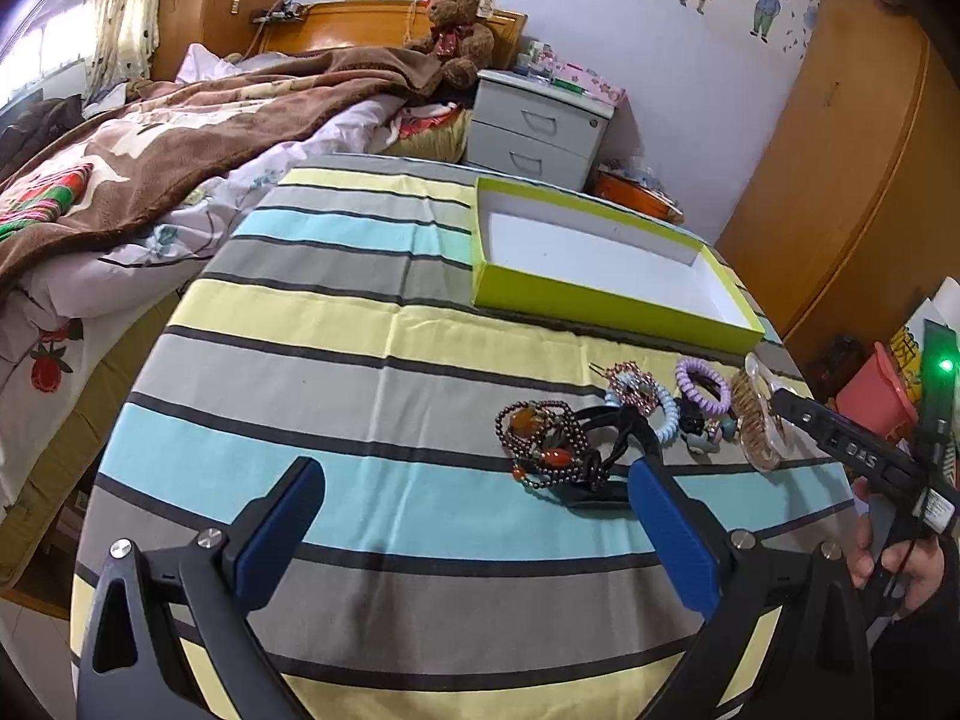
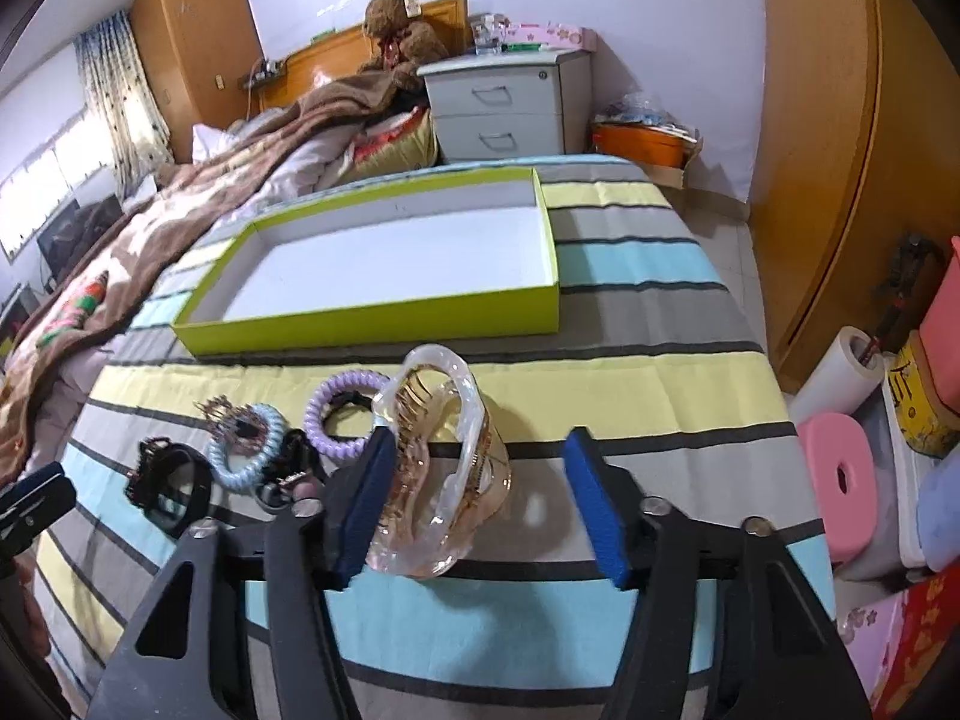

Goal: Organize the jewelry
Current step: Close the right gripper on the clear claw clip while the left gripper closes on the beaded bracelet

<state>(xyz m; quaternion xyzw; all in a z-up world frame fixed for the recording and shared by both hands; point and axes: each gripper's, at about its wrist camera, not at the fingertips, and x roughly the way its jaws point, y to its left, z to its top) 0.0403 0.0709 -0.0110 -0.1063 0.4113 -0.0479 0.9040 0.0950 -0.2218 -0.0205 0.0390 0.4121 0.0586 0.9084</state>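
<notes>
A row of jewelry lies on the striped cloth: a dark bead bracelet (image 1: 534, 438), a black clip (image 1: 606, 438), a blue spiral tie (image 2: 240, 462), a purple spiral tie (image 2: 336, 414) and a clear claw clip (image 2: 438, 480). My right gripper (image 2: 480, 444) straddles the claw clip. Its left pad is against the clip and its right pad stands clear of it, so it is open. My left gripper (image 1: 477, 474) is open over the cloth, its right finger beside the bead bracelet, nothing between its pads. Behind the row lies an empty green box (image 2: 372, 330).
The bed with a brown blanket (image 1: 180, 138) runs along the left. A grey nightstand (image 2: 504, 108) and an orange basin (image 2: 642, 144) stand behind the table. Pink stool (image 2: 840, 480), paper roll and boxes crowd the floor at right. A wooden wardrobe (image 1: 852, 180) lines the right wall.
</notes>
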